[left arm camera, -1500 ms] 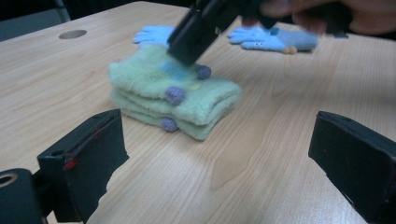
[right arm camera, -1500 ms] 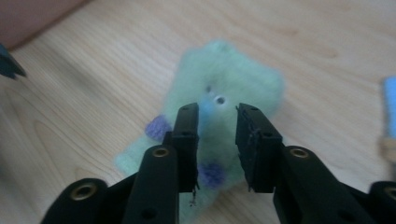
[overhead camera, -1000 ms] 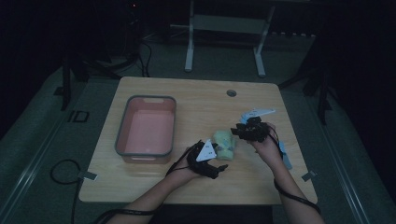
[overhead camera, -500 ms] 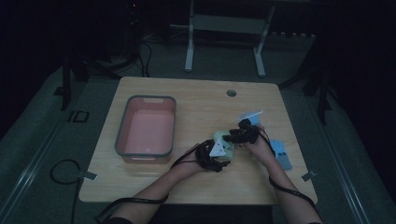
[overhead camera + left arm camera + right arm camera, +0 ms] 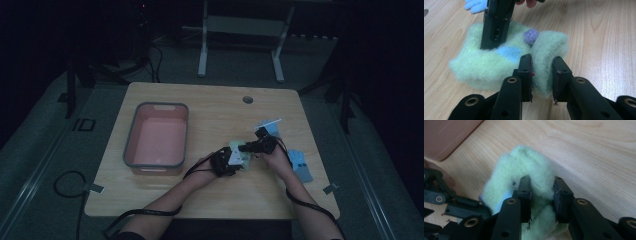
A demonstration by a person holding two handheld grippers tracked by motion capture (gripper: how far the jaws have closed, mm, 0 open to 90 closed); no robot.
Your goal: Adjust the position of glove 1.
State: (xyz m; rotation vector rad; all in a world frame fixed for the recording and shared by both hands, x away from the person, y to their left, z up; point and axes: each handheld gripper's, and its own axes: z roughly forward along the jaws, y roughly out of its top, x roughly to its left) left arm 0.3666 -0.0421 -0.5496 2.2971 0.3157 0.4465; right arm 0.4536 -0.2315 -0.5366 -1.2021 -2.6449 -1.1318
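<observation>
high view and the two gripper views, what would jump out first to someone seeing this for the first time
A fuzzy pale green sock lies on the wooden table near its front right, pinched from two sides. The left gripper has just closed its fingers on a fold of it, and the right gripper has closed on the other end. A grey-rimmed pink bin sits to the left, a light blue sock to the right.

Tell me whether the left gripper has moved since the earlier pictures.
Yes. The left gripper has shifted right, away from the pink tub, onto the green fuzzy sock, its jaws just closing on it.
</observation>
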